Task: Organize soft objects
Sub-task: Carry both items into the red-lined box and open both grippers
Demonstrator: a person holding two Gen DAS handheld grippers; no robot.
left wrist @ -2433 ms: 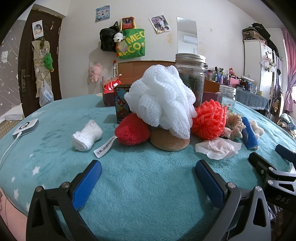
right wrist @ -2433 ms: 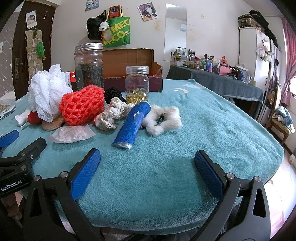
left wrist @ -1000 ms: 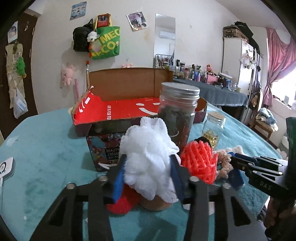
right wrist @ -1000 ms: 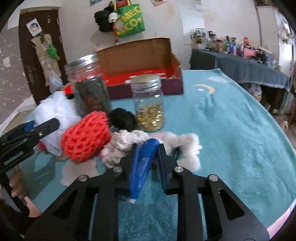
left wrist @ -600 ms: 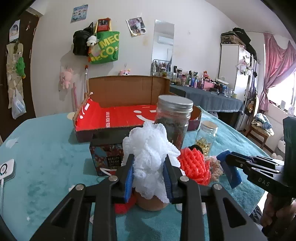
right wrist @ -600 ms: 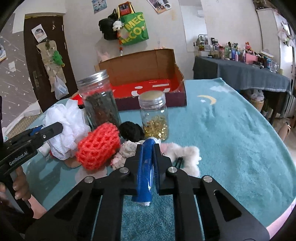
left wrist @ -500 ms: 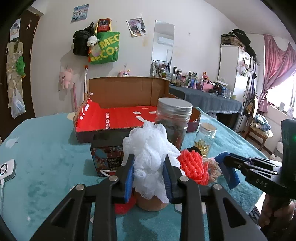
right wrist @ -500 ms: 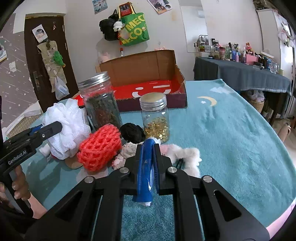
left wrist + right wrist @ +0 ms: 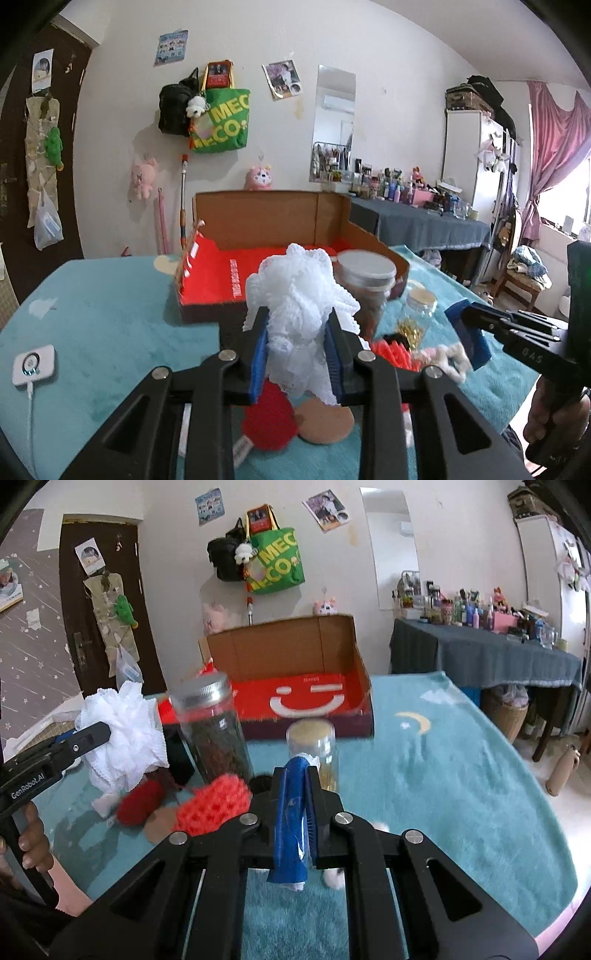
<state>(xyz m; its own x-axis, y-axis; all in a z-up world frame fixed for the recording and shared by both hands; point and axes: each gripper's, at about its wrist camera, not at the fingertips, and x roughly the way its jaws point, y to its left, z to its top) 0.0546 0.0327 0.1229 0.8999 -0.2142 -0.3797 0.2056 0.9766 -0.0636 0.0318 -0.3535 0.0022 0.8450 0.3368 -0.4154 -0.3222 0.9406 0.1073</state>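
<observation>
Left gripper [image 9: 295, 350] raised above the teal cloth [image 9: 110, 332], level and pointing toward the box [image 9: 266, 236], closed tight on the white pouf [image 9: 303, 291]; pouf squeezed between the blue pads [image 9: 258, 354] and bulging above them. Right gripper [image 9: 295, 812] also lifted, closed almost fully on the blue roll [image 9: 291, 819]; roll upright between the fingers, lower end hanging below them.

Straight ahead of both grippers, open cardboard box with red floor and white smile print, nothing seen inside. Just beyond left fingertips, to the right, tall jar [image 9: 365, 291] with metal lid, filled with dark brown stuff. Further right, small jar [image 9: 417, 314] with golden pieces inside; in right view same small jar [image 9: 314, 749] just behind the roll, blurred.

Below left gripper, on the cloth: red ball [image 9: 269, 421] and tan round pad [image 9: 325, 421], touching. Orange net sponge [image 9: 214, 805] just left of right gripper.
</observation>
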